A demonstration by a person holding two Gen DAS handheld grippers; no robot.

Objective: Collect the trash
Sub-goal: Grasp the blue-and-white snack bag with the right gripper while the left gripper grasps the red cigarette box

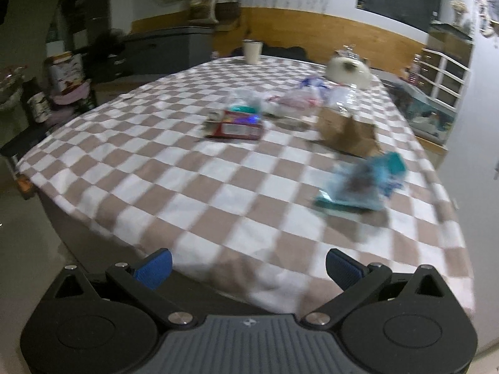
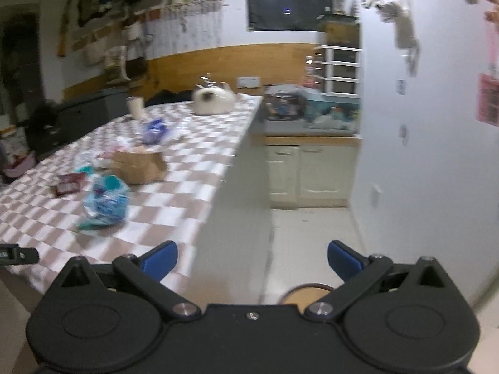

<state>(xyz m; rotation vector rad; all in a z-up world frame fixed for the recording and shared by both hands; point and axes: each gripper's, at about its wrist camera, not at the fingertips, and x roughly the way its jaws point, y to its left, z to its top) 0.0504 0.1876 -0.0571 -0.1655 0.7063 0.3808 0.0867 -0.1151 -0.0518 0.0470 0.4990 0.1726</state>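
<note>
Brown-and-white checked cloth covers the desk [image 1: 187,168], and all the trash lies on it, none yet collected. Both the left tongs [image 1: 248,268] and the right tongs [image 2: 252,260] stand wide open and empty, held back at the near edge; the right pair points past the desk's right edge toward the floor.

Counted, as far as blur allows: one crumpled blue wrapper [image 1: 361,184] near the right edge, closest to the tongs; one brown paper bag [image 1: 347,132] just beyond it; one red packet [image 1: 238,127] toward the middle; one blue-and-white bag [image 2: 154,131] further back. A heap of clear and pale plastic [image 1: 293,99] lies between them, its pieces too smeared to number. One white cup [image 1: 252,51] stands at the far edge, and one cat [image 1: 347,70] rests at the far right corner.

The likely troubles: the blue wrapper is light and springy, so a shallow pinch could let it slip or nudge it off the right edge. The checked cloth may be caught along with thin plastic. The cat could stir if the tongs reach far, and the cup might be mistaken for trash.
</note>
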